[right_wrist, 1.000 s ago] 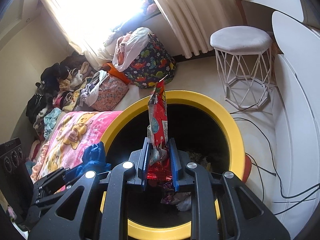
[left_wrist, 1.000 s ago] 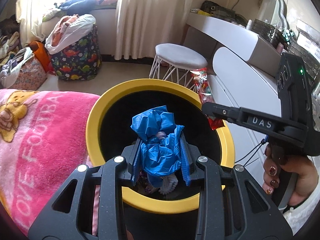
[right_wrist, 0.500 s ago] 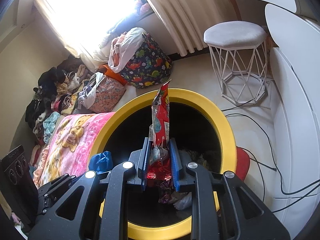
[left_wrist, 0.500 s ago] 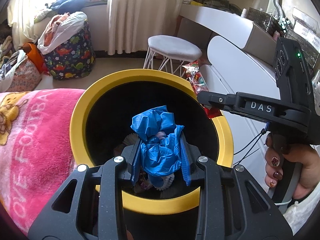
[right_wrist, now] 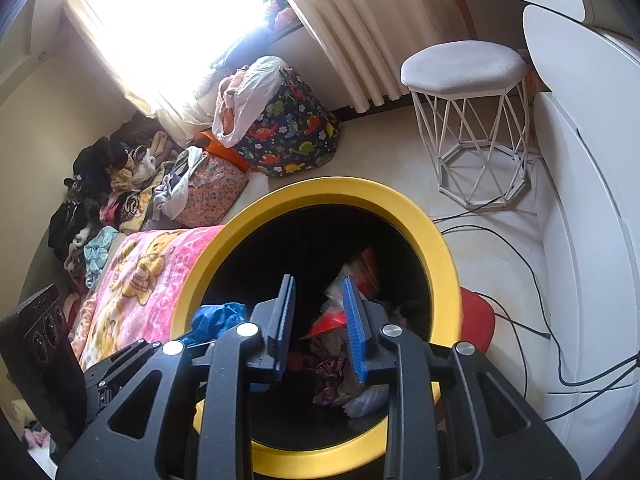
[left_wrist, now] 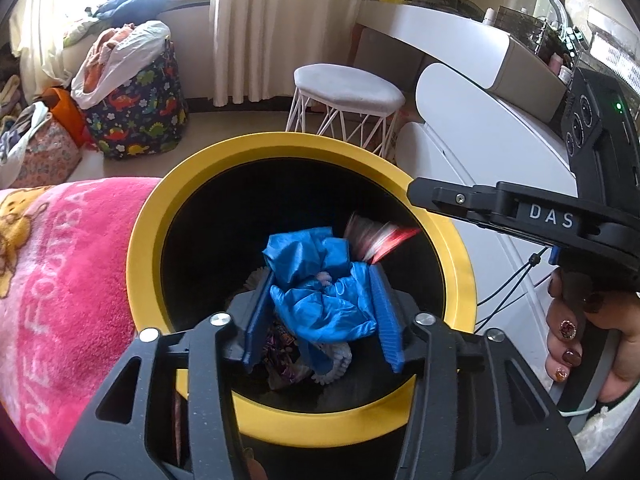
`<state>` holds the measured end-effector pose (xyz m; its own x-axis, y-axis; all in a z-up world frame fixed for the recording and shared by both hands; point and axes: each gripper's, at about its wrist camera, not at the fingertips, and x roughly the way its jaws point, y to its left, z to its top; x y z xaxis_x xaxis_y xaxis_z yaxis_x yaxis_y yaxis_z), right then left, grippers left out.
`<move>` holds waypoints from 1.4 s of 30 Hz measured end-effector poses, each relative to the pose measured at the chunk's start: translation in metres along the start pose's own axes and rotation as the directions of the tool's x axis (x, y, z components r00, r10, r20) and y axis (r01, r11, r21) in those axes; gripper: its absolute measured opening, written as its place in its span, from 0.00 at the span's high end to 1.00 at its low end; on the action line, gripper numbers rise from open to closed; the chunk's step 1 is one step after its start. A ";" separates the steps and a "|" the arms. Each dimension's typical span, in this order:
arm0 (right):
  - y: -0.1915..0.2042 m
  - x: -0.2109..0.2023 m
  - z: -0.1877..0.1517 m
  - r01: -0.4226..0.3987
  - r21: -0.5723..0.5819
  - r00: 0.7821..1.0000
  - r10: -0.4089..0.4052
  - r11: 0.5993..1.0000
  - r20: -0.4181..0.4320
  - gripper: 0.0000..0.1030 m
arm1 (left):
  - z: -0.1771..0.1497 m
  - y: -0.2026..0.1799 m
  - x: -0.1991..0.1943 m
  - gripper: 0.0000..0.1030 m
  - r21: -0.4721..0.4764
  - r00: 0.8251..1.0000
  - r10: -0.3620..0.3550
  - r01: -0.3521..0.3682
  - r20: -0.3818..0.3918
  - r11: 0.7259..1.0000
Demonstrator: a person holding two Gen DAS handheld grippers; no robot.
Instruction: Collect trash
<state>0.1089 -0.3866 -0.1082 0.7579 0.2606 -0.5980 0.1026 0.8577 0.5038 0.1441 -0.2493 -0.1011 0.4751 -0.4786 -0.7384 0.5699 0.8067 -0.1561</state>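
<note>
The red wrapper [left_wrist: 380,238] was a motion-blurred streak inside the yellow-rimmed bin [left_wrist: 148,248], its print unreadable. The blue bag [left_wrist: 320,300] hid much of the litter beneath. The pink blanket [left_wrist: 60,280] ran off the frame's left edge.

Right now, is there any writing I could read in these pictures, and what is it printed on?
"DAS": white letters on the black arm of the right hand-held gripper, seen from the left wrist view.
"FOOTBA", cut off, and "OVE" below it: pale letters on the pink blanket.
Red wrapper in the yellow-rimmed bin: motion-blurred, unreadable.
Purple wrappers at the bin's bottom: too small to read.
</note>
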 end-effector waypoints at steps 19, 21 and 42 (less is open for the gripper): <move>0.009 -0.017 -0.007 0.058 -0.045 0.998 -0.057 0.997 0.031 0.30 | 0.001 0.019 -0.024 0.11 -0.073 0.994 0.099 -0.095 0.051 0.993; 0.010 -0.019 -0.007 0.063 -0.054 0.997 -0.061 0.997 0.039 0.27 | 0.000 0.023 -0.028 0.11 -0.083 0.992 0.112 -0.107 0.055 0.991; 0.066 -0.044 -0.028 0.063 -0.236 0.984 -0.022 0.970 0.176 0.06 | -0.025 0.069 -0.089 0.11 -0.214 0.965 0.234 -0.207 0.114 0.955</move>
<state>0.0639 -0.3290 -0.0661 0.8569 0.1602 -0.4900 -0.0047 0.9529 0.3033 0.1249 -0.1423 -0.0629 0.6686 -0.3123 -0.6749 0.3023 0.9433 -0.1370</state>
